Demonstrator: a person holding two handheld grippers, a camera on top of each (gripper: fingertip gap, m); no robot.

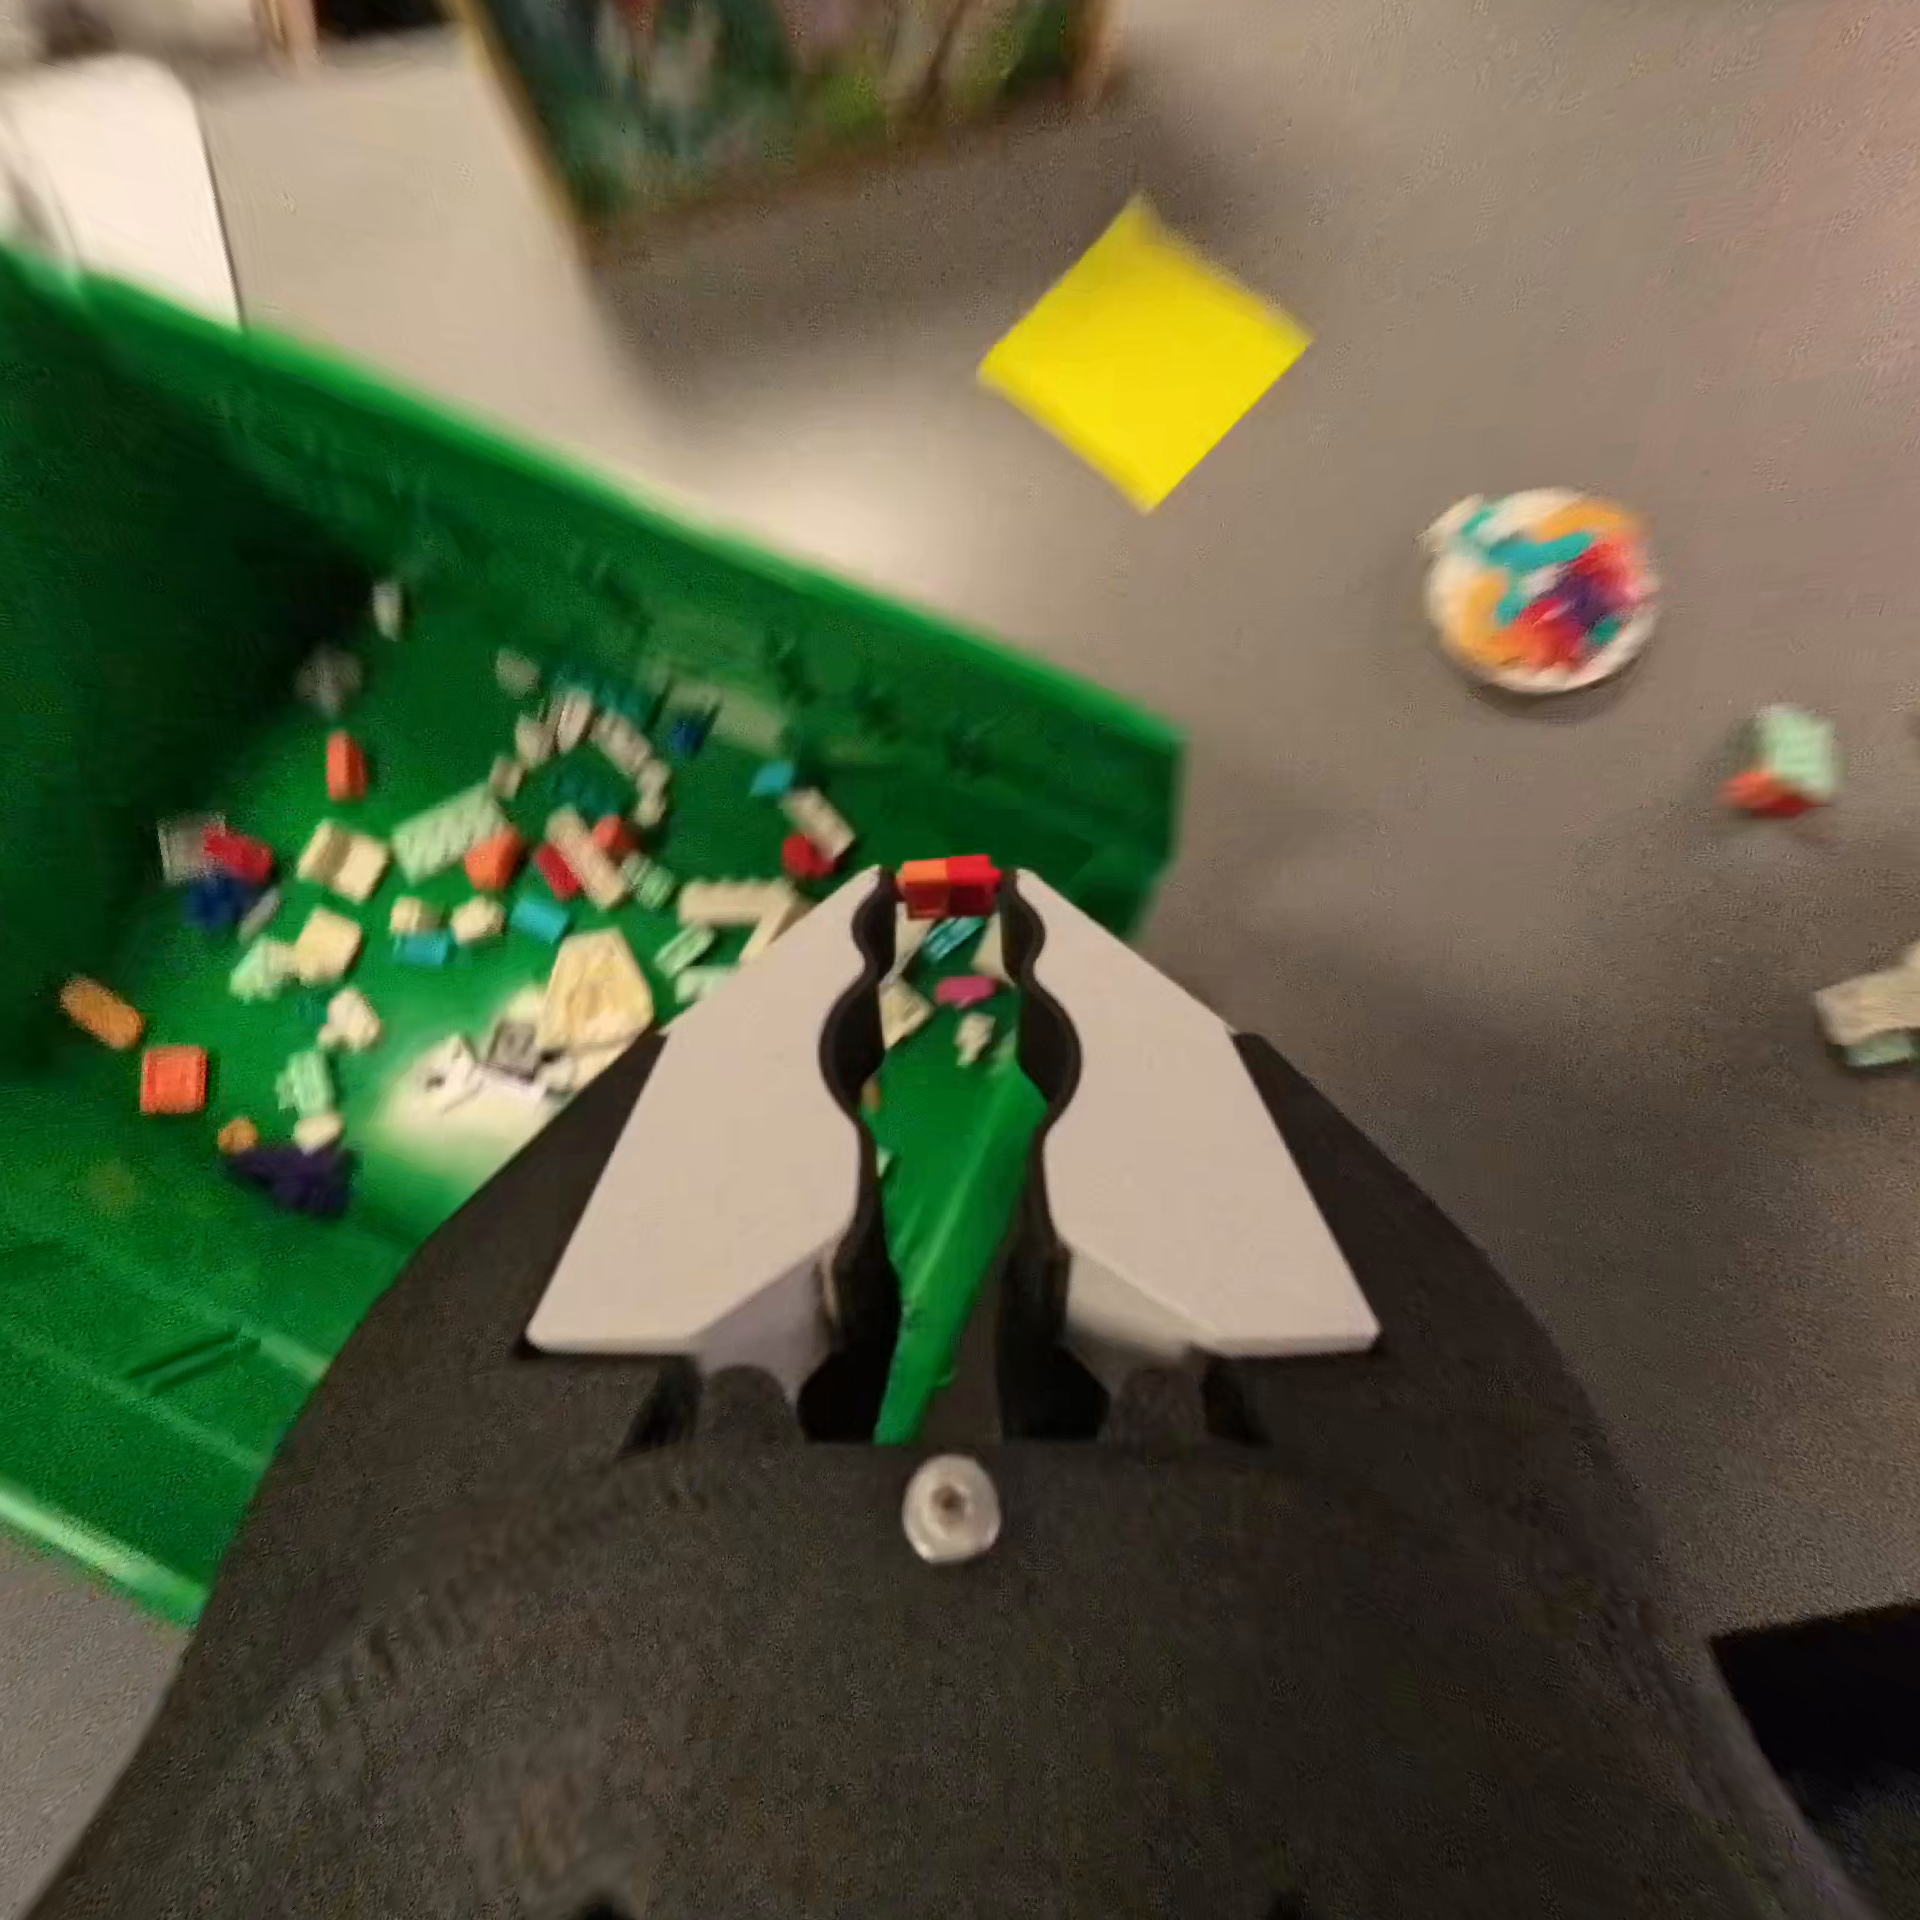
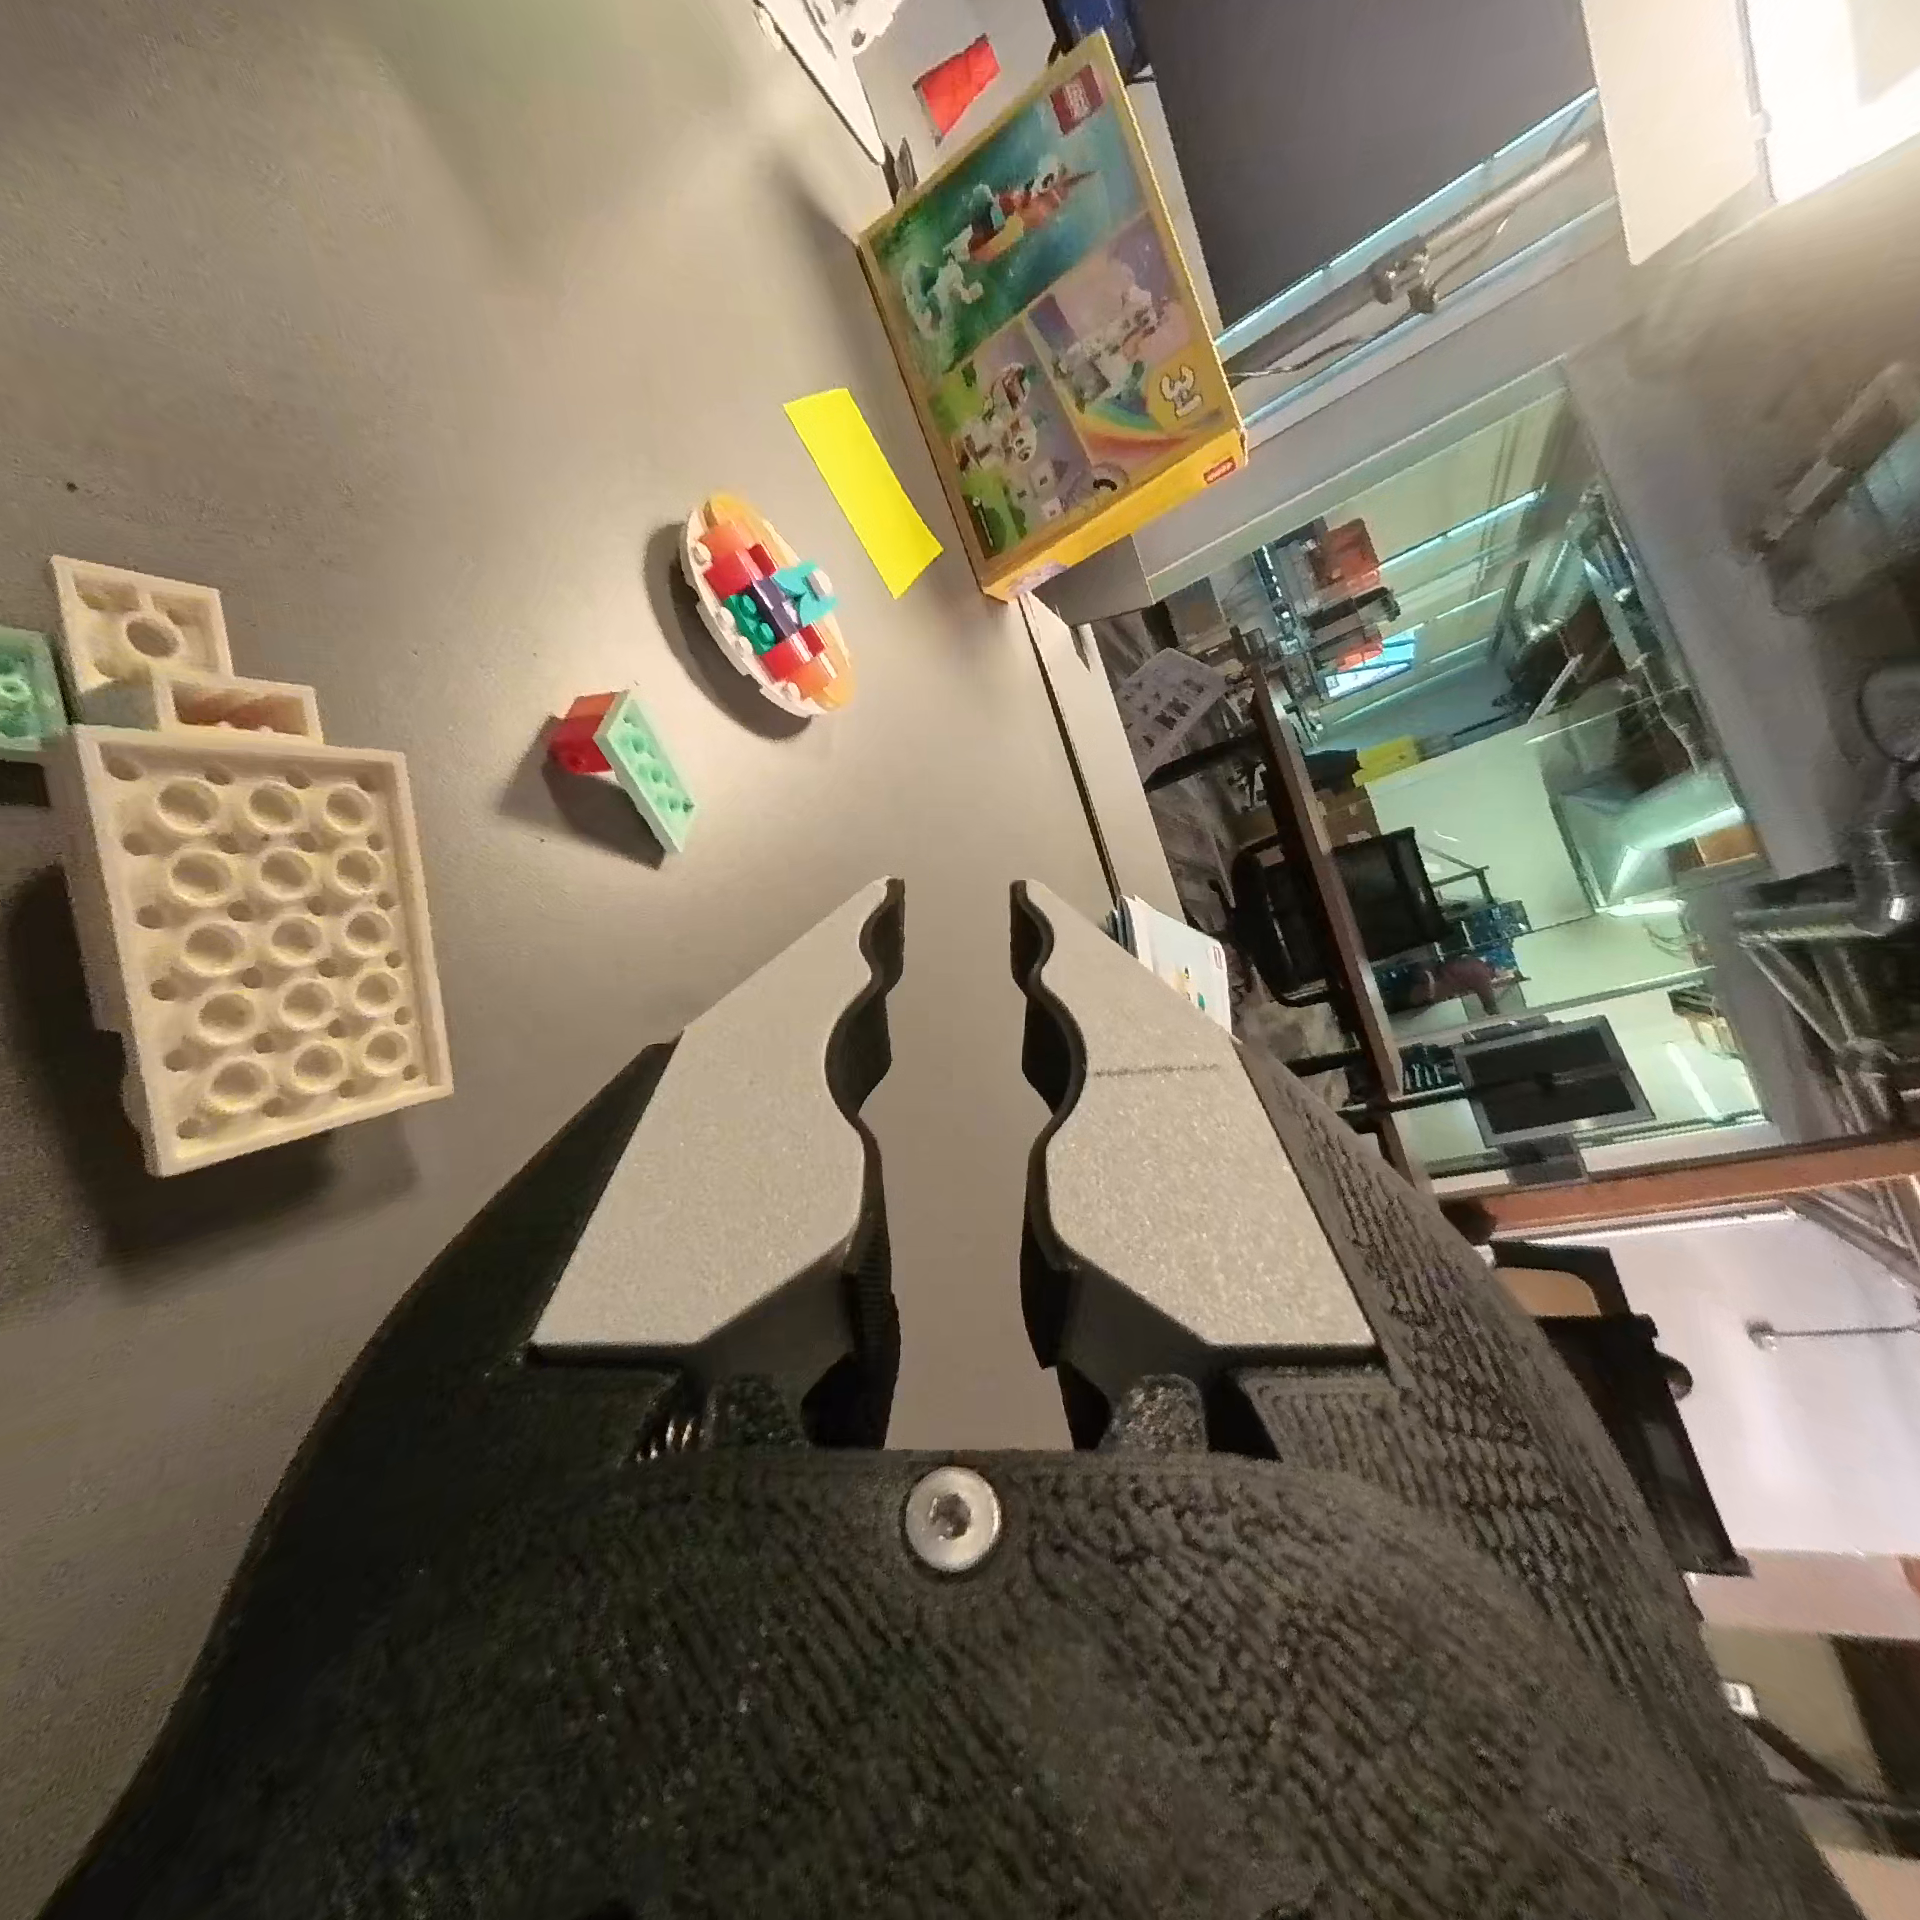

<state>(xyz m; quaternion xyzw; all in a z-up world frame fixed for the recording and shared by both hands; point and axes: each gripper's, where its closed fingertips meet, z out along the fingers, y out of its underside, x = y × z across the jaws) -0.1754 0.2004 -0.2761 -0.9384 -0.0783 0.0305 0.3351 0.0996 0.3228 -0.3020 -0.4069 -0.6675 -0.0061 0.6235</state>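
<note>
My left tongs [image 1: 951, 891] pinch a red-orange brick [image 1: 948, 885] at the tips, raised over the green bin's [image 1: 727, 582] corner. My right tongs [image 2: 956, 899], rolled sideways, gape empty above the counter [image 2: 364, 312] near its far edge.

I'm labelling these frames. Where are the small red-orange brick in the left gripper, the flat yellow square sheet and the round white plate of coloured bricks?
Small red-orange brick [image 1: 948, 885]: left wrist view, front face.
Flat yellow square sheet [image 1: 1143, 353]: left wrist view, centre.
Round white plate of coloured bricks [image 2: 717, 613]: right wrist view, rim.
</note>
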